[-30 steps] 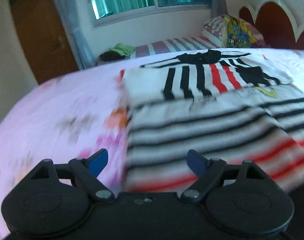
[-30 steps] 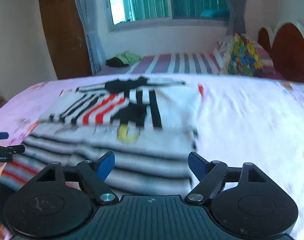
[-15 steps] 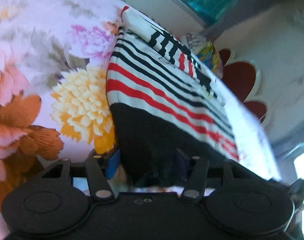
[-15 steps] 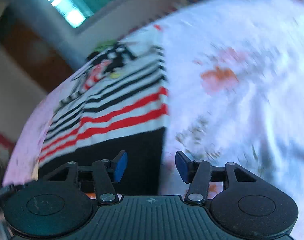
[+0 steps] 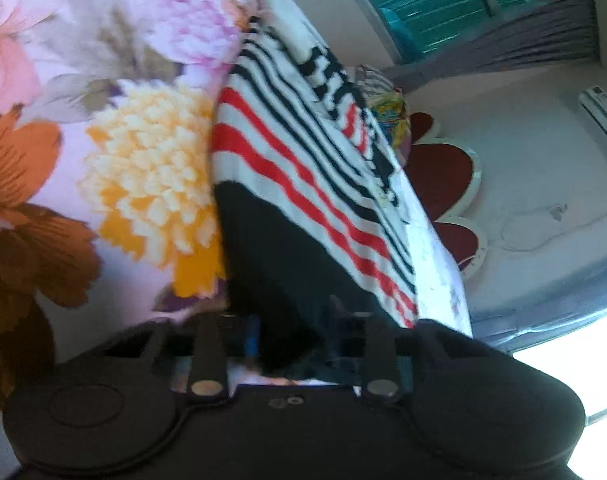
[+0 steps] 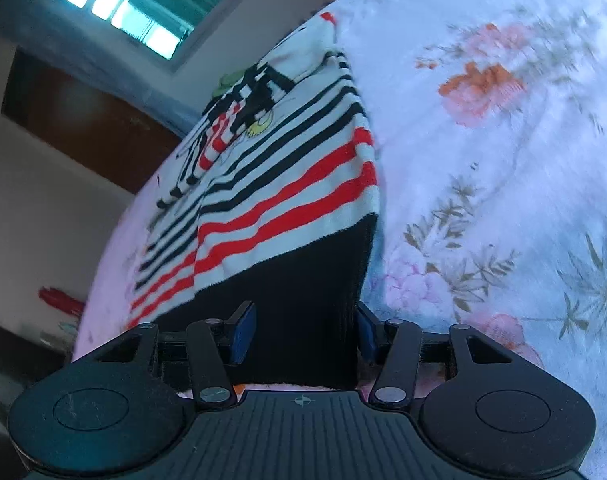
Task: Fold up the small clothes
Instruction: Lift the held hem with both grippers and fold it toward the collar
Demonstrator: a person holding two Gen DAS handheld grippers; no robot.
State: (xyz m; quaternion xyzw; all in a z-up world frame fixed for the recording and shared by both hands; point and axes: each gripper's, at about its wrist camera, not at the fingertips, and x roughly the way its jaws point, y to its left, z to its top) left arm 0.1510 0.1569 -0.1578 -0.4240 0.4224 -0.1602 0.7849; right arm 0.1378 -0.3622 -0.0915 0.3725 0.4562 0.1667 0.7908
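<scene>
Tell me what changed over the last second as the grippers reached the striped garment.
Both grippers dropped from above the bed to the striped garment's black hem and rolled. The left gripper and right gripper are closing, hem between their fingers. The garment stayed flat on the floral bedsheet.

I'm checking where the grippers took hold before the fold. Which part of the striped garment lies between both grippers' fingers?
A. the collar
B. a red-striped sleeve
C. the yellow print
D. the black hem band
D: in both wrist views the black hem band fills the gap between the fingers of the right gripper and the left gripper, whose jaws are closing.
</scene>
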